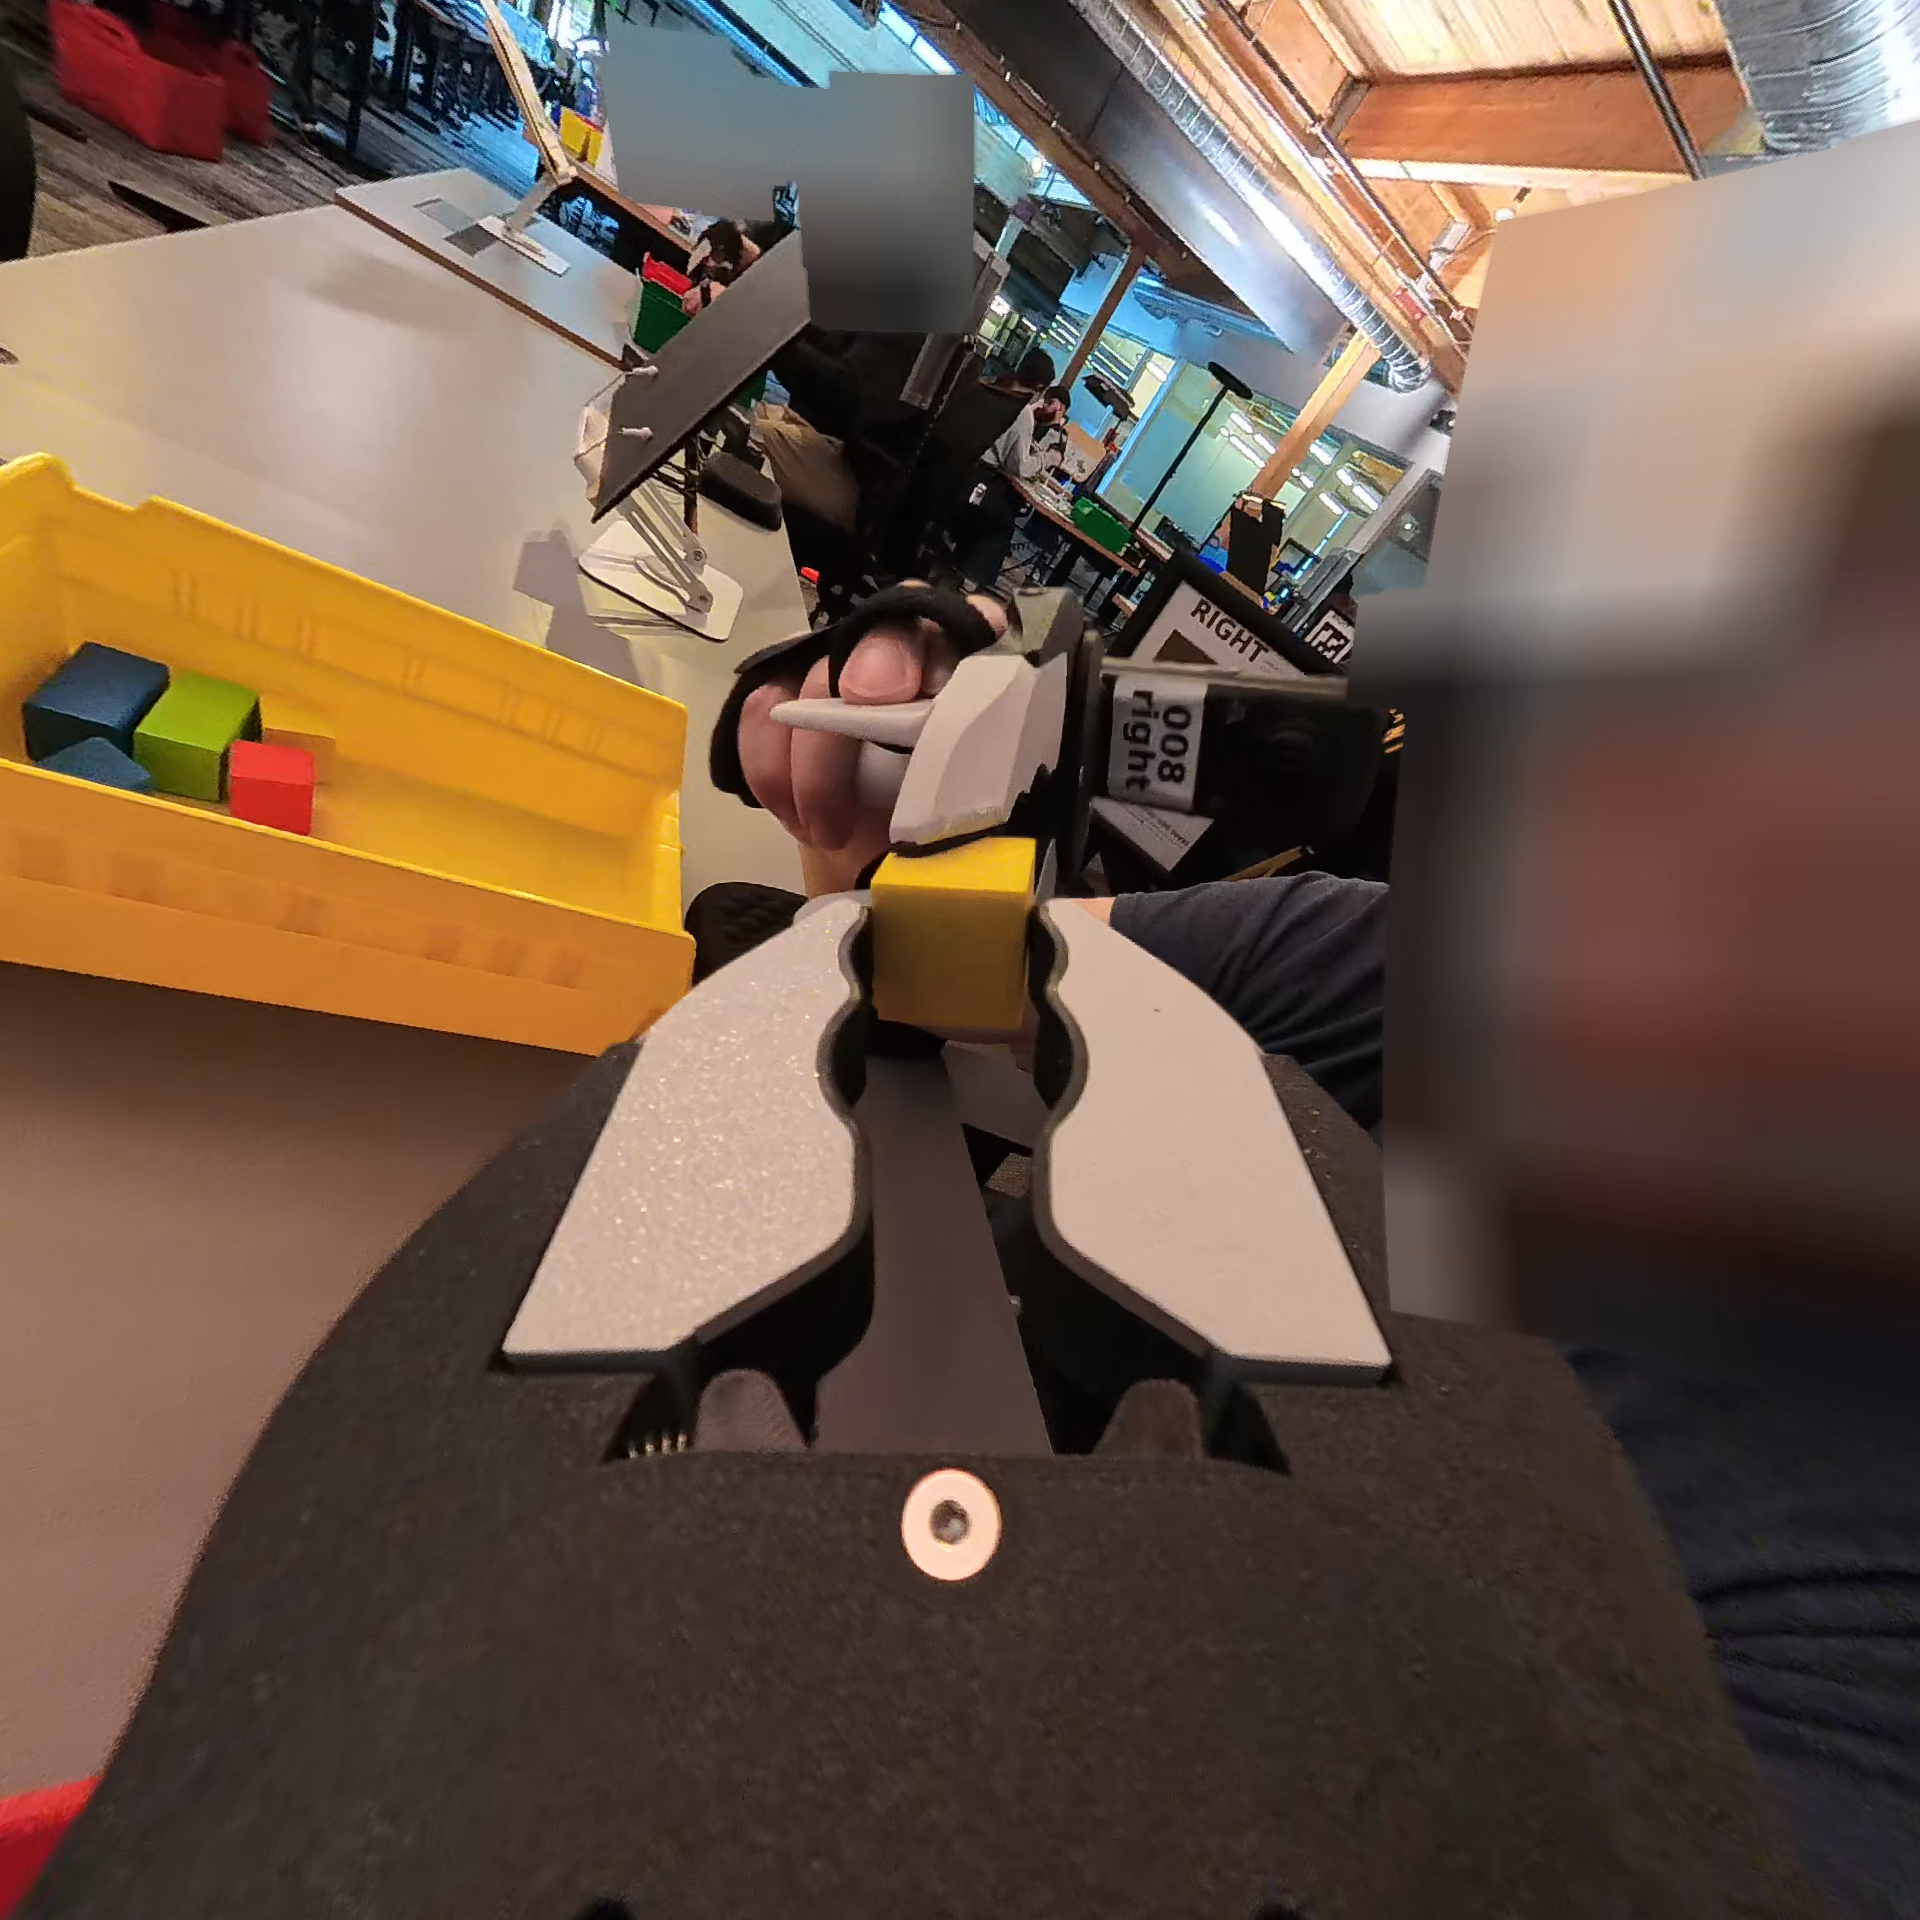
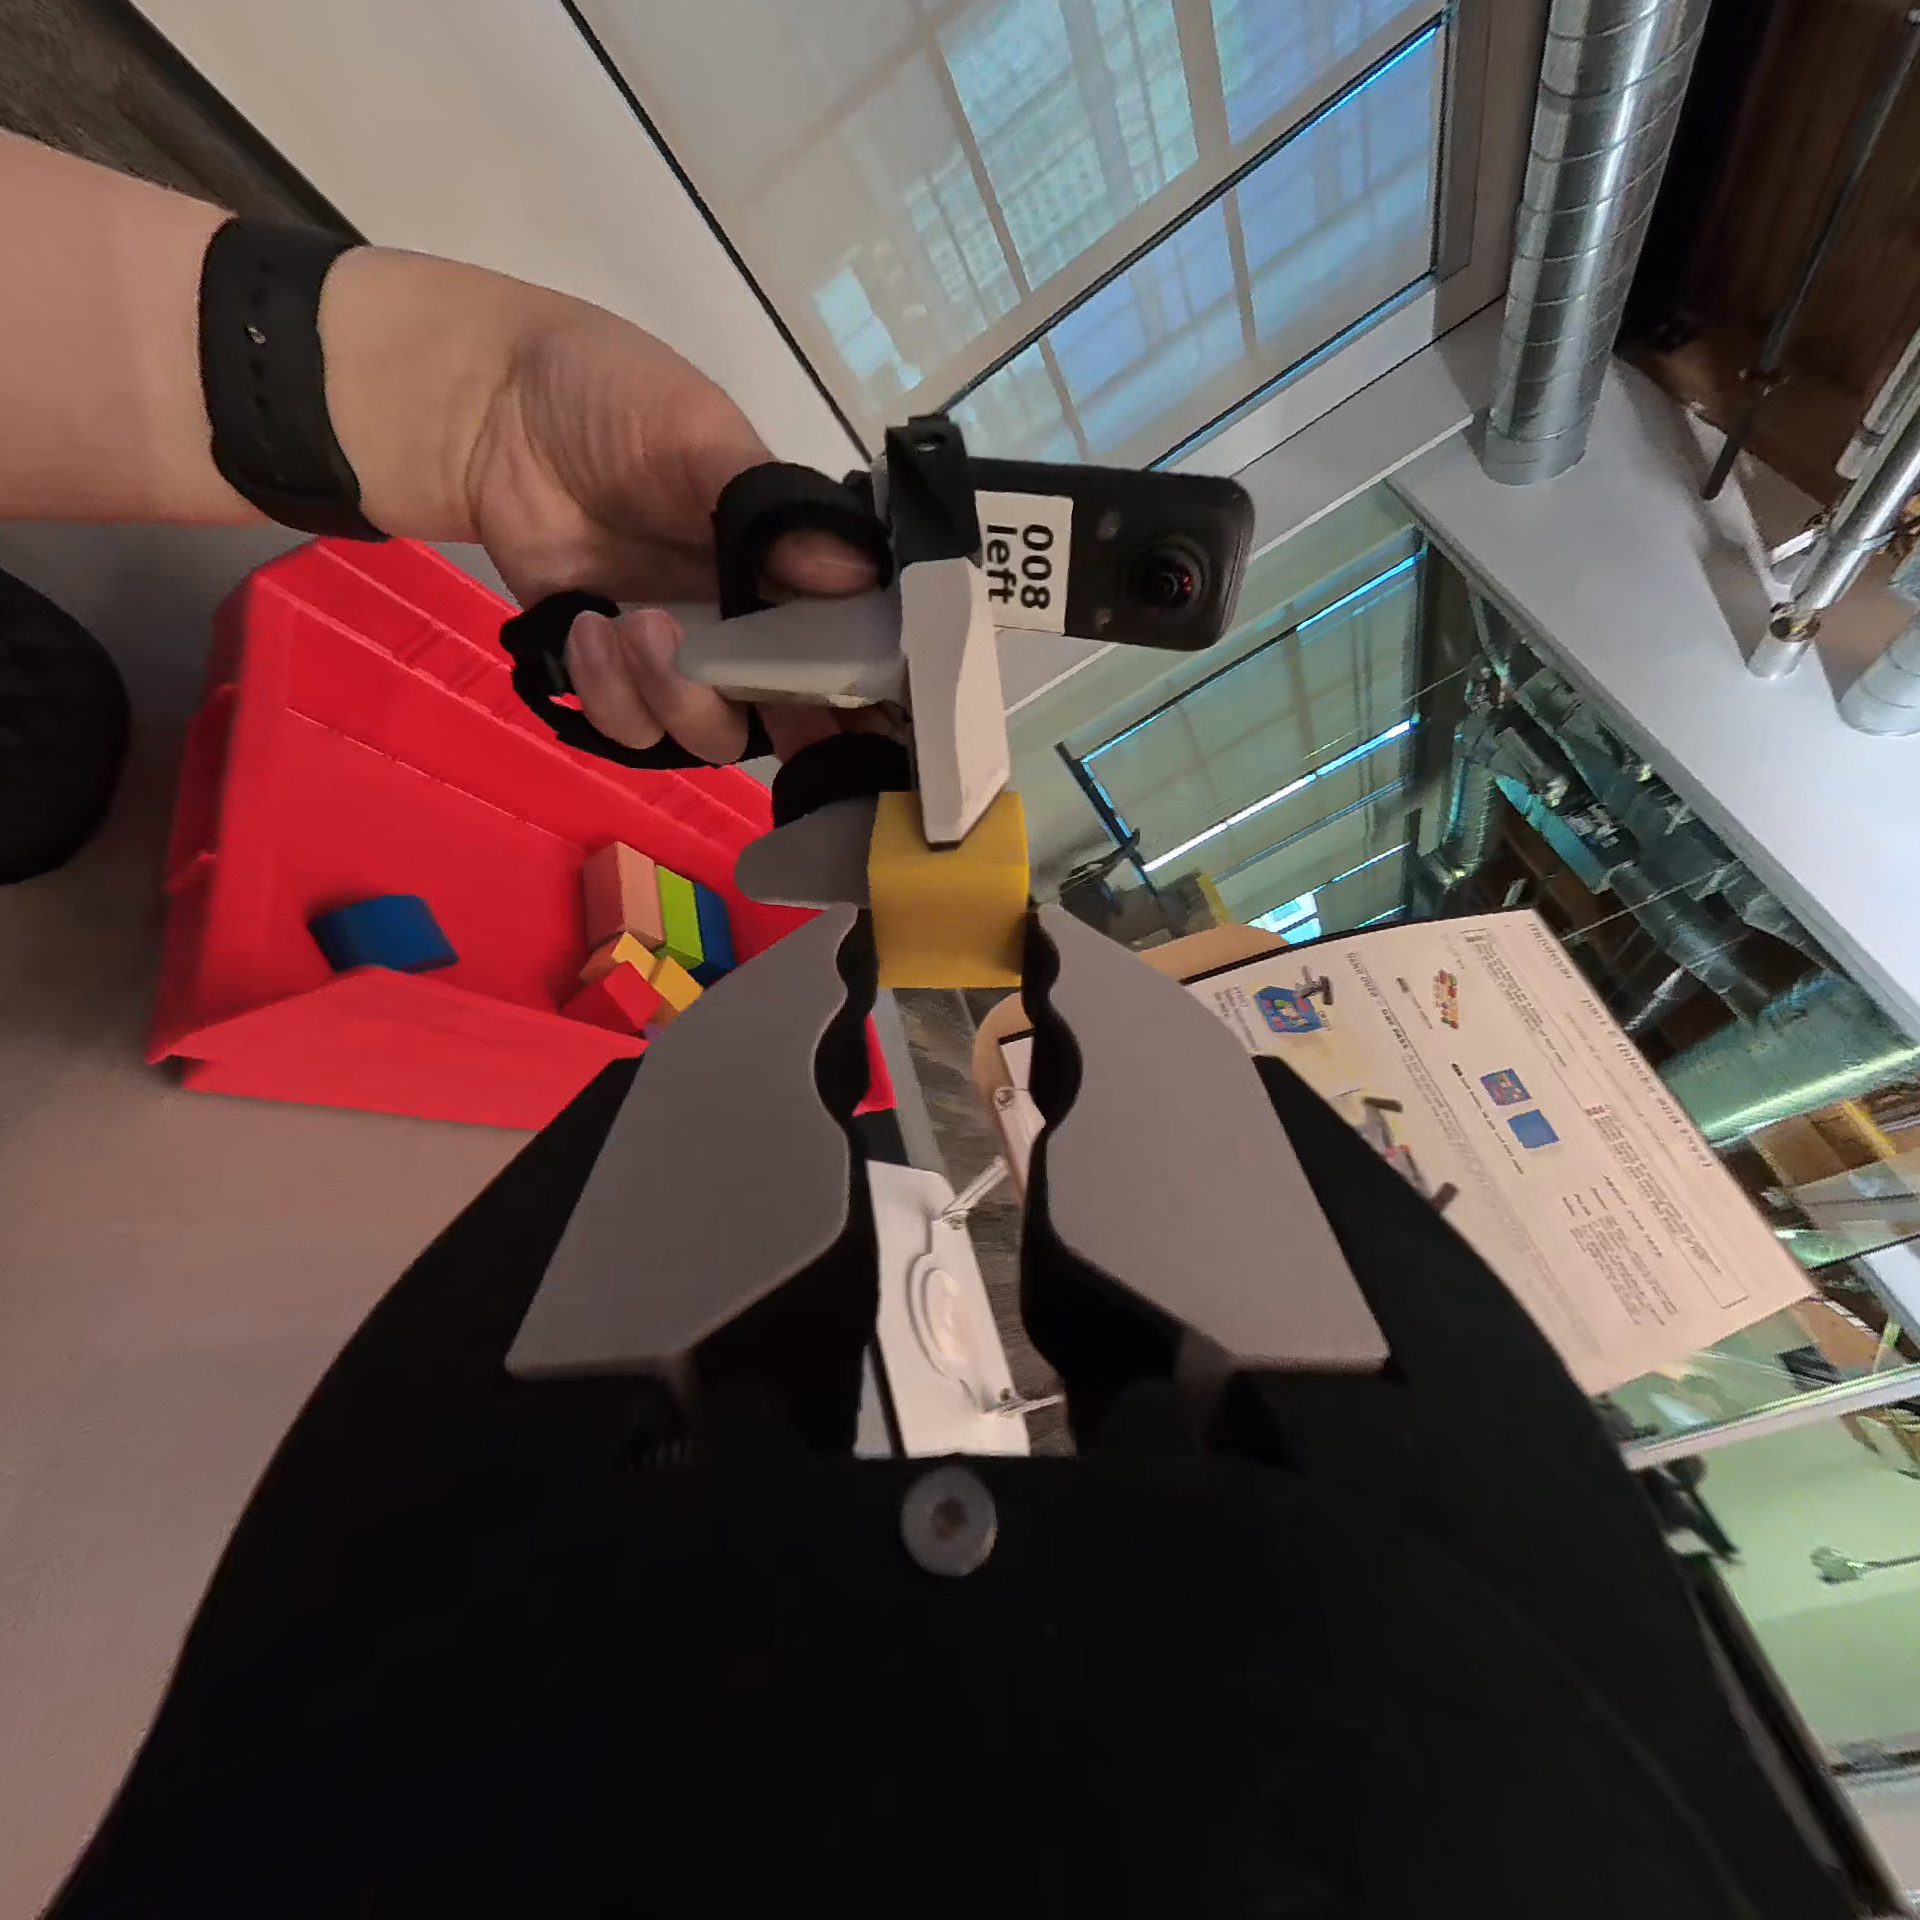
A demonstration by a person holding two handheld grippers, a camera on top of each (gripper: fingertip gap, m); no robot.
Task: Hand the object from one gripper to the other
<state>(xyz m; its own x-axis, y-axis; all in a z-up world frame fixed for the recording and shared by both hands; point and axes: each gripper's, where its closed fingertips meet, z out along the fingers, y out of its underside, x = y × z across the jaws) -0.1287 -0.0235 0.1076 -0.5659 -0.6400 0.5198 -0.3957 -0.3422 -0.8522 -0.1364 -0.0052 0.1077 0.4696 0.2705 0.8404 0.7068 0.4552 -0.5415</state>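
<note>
A yellow cube (image 1: 951, 951) sits between the fingertips of my left gripper (image 1: 951, 935), which is shut on its sides. My right gripper comes in from the far side. One of its fingers (image 1: 966, 748) presses on the cube's top, and the other is mostly hidden below. In the right wrist view the same cube (image 2: 948, 925) sits between the tips of my right gripper (image 2: 948, 935), which is closed on it. One of the left gripper's fingers (image 2: 951, 727) lies on the cube and the other is beside it. Both are held in mid-air by hands.
A yellow bin (image 1: 416, 935) with several coloured blocks stands on the grey table (image 1: 260, 343) at the left. A red bin (image 2: 364, 831) with more blocks lies below the left hand. A tilted board on a stand (image 1: 707, 384) carries a printed sheet (image 2: 1507, 1143).
</note>
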